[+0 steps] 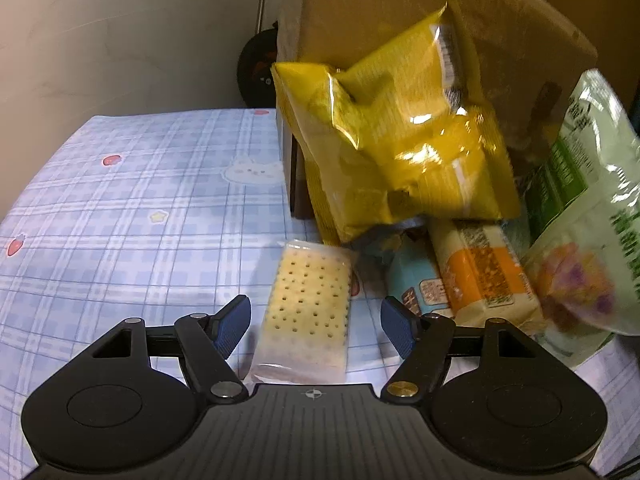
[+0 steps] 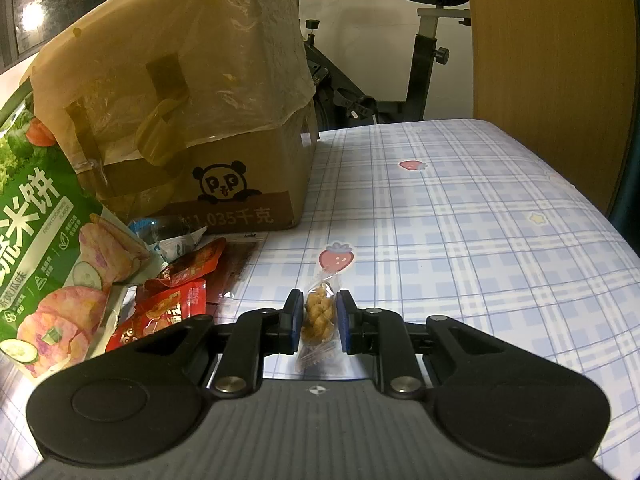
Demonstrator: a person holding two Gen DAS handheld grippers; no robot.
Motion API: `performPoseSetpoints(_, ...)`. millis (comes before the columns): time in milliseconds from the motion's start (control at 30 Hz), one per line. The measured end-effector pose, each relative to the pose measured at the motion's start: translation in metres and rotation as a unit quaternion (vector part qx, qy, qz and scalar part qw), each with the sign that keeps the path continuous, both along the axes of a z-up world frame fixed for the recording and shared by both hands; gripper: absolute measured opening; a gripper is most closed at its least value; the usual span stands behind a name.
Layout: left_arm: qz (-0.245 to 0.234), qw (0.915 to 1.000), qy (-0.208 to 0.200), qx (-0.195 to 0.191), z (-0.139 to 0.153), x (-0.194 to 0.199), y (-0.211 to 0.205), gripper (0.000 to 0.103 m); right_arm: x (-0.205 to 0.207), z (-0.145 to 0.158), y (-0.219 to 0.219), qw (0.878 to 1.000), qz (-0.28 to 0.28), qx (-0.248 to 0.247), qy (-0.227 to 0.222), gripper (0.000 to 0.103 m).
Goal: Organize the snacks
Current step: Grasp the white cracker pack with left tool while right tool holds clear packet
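Cardboard box (image 2: 248,184): one
Yellow snack bags (image 1: 400,152): two
Green rice cracker bag (image 2: 44,248): one
Clear cracker packet (image 1: 306,312): one
Red sachets (image 2: 168,308): at least three
Twisted dough snack packet (image 2: 319,316): one
Orange-banded packet (image 1: 480,272): one

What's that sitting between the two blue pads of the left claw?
A clear-wrapped cracker packet lies on the checked tablecloth between the open left claw's pads, touching neither, as the left wrist view shows.
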State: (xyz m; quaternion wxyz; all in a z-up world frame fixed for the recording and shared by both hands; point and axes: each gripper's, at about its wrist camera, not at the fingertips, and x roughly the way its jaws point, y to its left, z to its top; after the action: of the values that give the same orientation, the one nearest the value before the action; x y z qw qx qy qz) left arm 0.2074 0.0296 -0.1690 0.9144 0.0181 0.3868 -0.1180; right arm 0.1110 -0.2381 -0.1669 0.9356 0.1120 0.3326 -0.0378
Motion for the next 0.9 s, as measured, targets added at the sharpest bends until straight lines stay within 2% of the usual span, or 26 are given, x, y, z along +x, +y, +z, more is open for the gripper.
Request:
performPoseSetpoints(433,0.013,0.9997,0.000,-0.020,0.001,-0.007,0.002,0.074,0.000,0.000,0.000,1.000,0.000,-0.002,0.000,0.020)
performPoseSetpoints(767,0.006,0.9998,0.000,-0.019,0.000,-0.008,0.000,0.074,0.000,0.000,0.000,1.000,0.001,-0.001,0.001,0.020)
performPoseSetpoints(900,0.016,0.9999,0.003,-0.006,-0.005,0.000,0.003,0.074,0.000,-0.001,0.000,1.000,0.002,0.000,0.001,0.020)
